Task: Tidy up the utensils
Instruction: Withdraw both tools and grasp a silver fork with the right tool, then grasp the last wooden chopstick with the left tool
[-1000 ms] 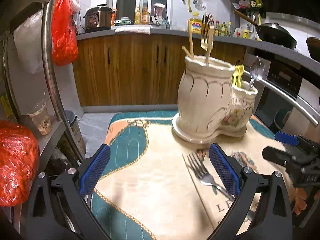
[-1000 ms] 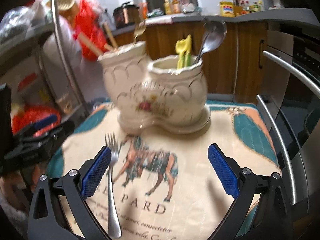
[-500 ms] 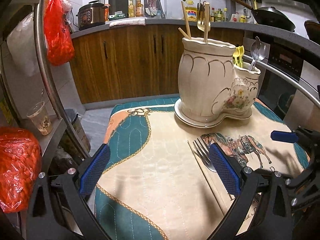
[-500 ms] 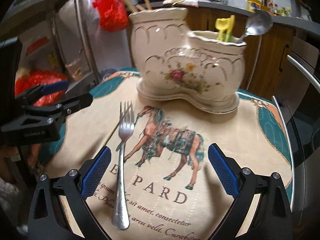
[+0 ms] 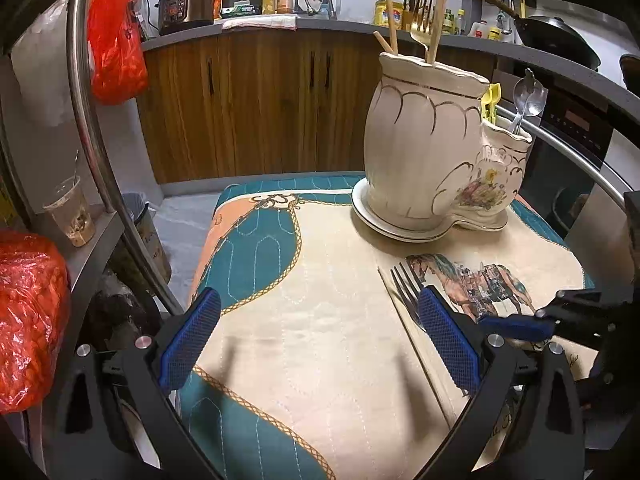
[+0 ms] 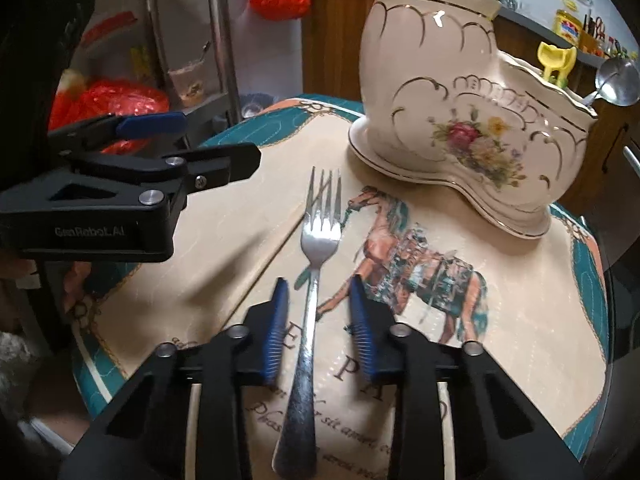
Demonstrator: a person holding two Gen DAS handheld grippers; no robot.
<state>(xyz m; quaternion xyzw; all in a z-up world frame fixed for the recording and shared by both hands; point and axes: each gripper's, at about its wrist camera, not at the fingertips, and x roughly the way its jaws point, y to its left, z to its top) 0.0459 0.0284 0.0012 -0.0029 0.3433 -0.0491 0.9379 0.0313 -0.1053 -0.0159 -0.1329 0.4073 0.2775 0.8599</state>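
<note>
A steel fork (image 6: 320, 232) lies on the horse-print cloth (image 6: 224, 264), tines toward the cream ceramic holder (image 6: 460, 80). My right gripper (image 6: 319, 292) is low over the fork's handle. Its jaws are closing, one on each side of the handle, and a small gap still shows at each pad. In the left wrist view the fork (image 5: 404, 284) lies partly behind my right finger, and the right gripper (image 5: 516, 326) reaches in from the right. My left gripper (image 5: 318, 304) stands wide open over bare cloth, holding nothing. The holder (image 5: 420, 152) carries chopsticks, a gold fork, a spoon (image 6: 616, 84) and yellow utensils (image 6: 556, 58).
A steel rack pole (image 5: 96, 128) with red bags (image 5: 116, 44) and a plastic cup (image 5: 72, 212) stands left of the table. An oven with a bar handle (image 5: 568, 148) is at the right. Wooden cabinets (image 5: 260, 108) run behind the table.
My right gripper moved left and down until the fork's handle lay between its fingers, and its jaws narrowed from wide open to close beside the handle. The left gripper barely moved.
</note>
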